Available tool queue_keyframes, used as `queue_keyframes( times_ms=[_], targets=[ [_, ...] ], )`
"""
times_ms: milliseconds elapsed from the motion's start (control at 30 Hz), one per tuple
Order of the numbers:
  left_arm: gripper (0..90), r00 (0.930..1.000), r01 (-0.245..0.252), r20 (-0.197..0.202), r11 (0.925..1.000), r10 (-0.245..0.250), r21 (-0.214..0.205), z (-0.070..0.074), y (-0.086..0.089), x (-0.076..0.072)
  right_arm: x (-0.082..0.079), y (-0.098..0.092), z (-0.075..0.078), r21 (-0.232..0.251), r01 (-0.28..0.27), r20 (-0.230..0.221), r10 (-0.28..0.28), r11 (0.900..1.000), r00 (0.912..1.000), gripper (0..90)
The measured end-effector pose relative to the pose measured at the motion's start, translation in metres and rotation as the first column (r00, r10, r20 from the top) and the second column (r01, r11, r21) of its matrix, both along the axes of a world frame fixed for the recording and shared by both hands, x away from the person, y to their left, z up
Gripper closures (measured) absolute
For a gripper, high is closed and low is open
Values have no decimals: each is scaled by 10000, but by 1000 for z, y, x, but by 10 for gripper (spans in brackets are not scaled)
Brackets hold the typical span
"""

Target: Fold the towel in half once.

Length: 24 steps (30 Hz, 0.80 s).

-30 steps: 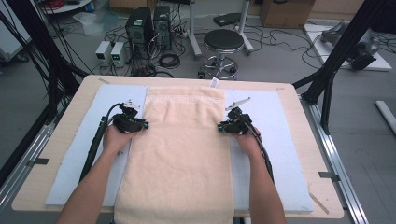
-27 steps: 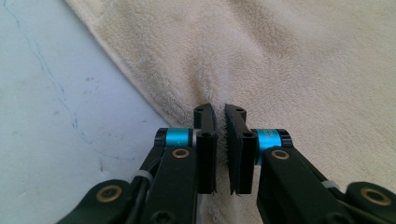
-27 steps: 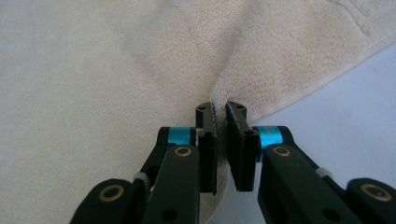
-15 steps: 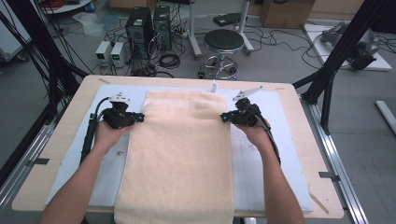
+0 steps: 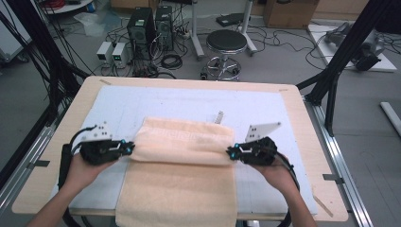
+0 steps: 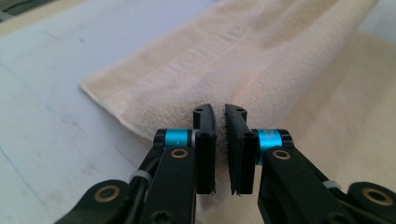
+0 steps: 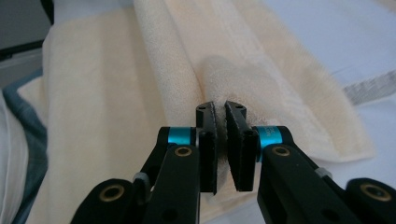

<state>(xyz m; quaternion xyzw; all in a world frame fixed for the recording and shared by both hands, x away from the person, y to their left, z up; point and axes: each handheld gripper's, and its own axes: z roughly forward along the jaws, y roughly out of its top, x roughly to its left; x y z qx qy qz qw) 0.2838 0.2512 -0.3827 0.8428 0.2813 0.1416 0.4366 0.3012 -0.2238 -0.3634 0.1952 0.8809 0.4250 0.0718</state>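
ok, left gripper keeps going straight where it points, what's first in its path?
The towel itself. The left gripper is shut on the towel's edge and points across the folded-over layer, toward the right gripper at the other edge. More towel comes first; past that, probably the right gripper, though depth is unclear.

Light wood desk point(image 5: 56, 179) with a pale blue mat point(image 5: 156, 101) on top. Grey floor point(image 5: 279, 61) behind it, cluttered with black cables point(image 5: 172, 60). Round black stool point(image 5: 226, 41) on a chrome base, two black PC towers point(image 5: 151, 23), small white boxes point(image 5: 112, 51) beside them. Black frame struts point(image 5: 347, 49) at right.
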Motion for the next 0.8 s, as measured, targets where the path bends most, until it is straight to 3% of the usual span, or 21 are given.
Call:
queue_keyframes(
  times_ms=[67, 133, 200, 233, 333, 467, 567, 633, 733, 800],
  targets=[
    [813, 9994, 121, -325, 9999, -123, -61, -15, 2, -14, -10, -2, -16, 23, -55, -231, 55, 10000, 9997, 823],
    [796, 9983, 277, -511, 9995, -268, 167, -23, 3, -21, -16, -4, -30, -137, -63, -596, 54, 9999, 9982, 782],
    [744, 9965, 479, -693, 9984, -458, 289, -29, 5, -25, -18, -7, -40, -338, 19, -886, -49, 9994, 9961, 668],
    [699, 9955, 569, -778, 9980, -545, 285, -30, 7, -26, -19, -8, -41, -312, 47, -1073, -80, 9995, 9942, 646],
    [622, 9966, 498, -664, 9984, -481, 251, -23, 11, -21, -16, -13, -34, -188, 271, -822, -285, 9995, 9962, 579],
    [557, 9985, 454, -323, 9990, -453, 40, -8, 7, -6, 2, -16, -21, 109, 718, -544, -711, 9974, 9960, 515],
    [526, 9995, 226, -218, 9997, -227, -35, -5, -1, 9, 17, -13, -22, 22, 1086, -376, -1084, 9941, 9934, 500],
    [507, 9999, -104, -138, 9999, 103, -117, -7, -5, 22, 28, -9, -26, -143, 1467, -305, -1471, 9891, 9887, 488],
    [502, 9974, -606, -394, 9981, 602, -103, -16, -8, 44, 45, -4, -37, -527, 1865, -274, -1881, 9810, 9818, 468],
    [503, 9939, -963, -529, 9952, 971, 164, -24, -9, 57, 55, -1, -44, -711, 2053, -303, -2078, 9761, 9777, 467]
  ],
)
